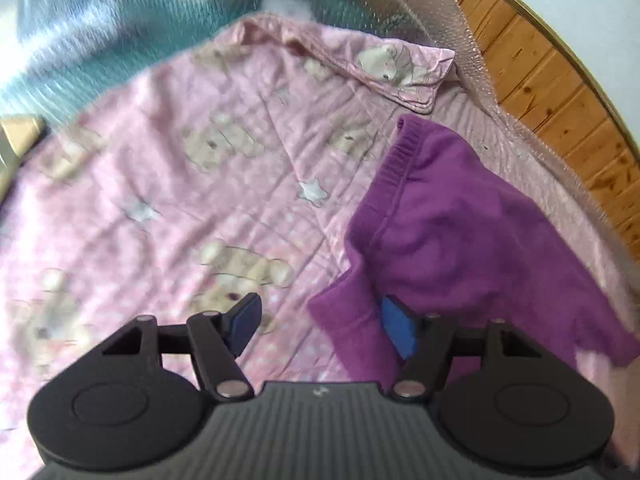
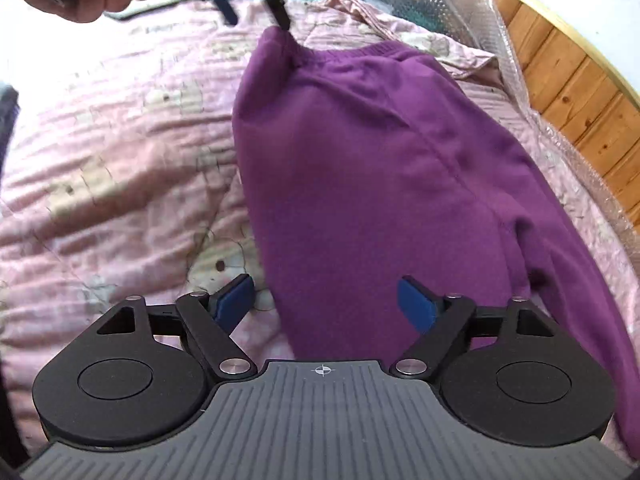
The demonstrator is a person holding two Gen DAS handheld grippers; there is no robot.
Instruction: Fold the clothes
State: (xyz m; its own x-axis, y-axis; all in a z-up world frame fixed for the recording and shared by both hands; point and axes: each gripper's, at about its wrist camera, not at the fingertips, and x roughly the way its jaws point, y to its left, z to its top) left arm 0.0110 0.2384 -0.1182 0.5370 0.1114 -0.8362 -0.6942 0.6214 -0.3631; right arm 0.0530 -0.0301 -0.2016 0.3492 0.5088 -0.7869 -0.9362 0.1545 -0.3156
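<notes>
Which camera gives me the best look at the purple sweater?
The right wrist view: the purple sweater fills the frame from ribbed hem to the near edge. The left wrist view shows only a bunched part, cut off behind the tongs.

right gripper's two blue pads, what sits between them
In the right wrist view the open right gripper frames the purple sweater's near edge, with pink quilt beside it.

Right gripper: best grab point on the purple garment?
Judging from the right wrist view, take the purple garment by its near bottom edge, straight ahead of the open right gripper. That edge lies flat on the pink quilt, directly opposite the ribbed hem by the left gripper, so come in low from the near side.
</notes>
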